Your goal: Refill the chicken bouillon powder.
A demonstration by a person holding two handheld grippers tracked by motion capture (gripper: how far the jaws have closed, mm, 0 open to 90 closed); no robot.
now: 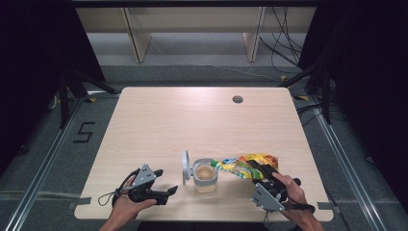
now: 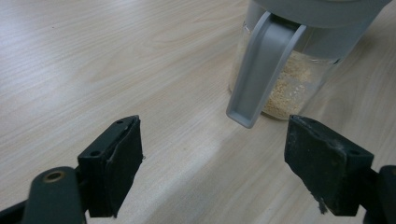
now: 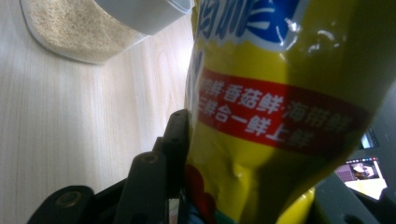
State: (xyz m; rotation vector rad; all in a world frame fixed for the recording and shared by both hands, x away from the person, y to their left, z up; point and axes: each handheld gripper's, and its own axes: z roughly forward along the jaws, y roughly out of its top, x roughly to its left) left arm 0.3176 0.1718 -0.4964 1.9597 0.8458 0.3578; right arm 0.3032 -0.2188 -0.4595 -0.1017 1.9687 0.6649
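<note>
Pouring from the yellow pouch [image 1: 248, 165] looks to be the work in hand: the right gripper [image 1: 263, 172] holds it tilted, its mouth over the open top of the glass jar [image 1: 205, 177] that stands near the front edge of the counter [image 1: 202, 120]. In the right gripper view the pouch [image 3: 280, 121] sits clamped between the black fingers [image 3: 175, 140], its film creased where they press. I judge it soft, crinkly and light, likely to slump or fold as it empties, and slick enough to slide in the grip. A hold on the body well back from the mouth, as now, seems right; squeezing harder would choke the flow.

The jar [image 2: 289, 79] is rigid glass with pale granules inside, probably breakable and easy to tip. Its grey lid [image 1: 185, 167] stands flipped open on the left, and a grey latch [image 2: 261, 70] hangs down its side.

The left gripper [image 1: 166, 191] rests on the counter just left of the jar, fingers [image 2: 116, 158] spread wide with nothing between them.

Whether granules are actually falling cannot be made out. The pouch's mouth is cut off in the right gripper view, its right finger is mostly hidden behind the film, and the fill level is hard to judge.
</note>
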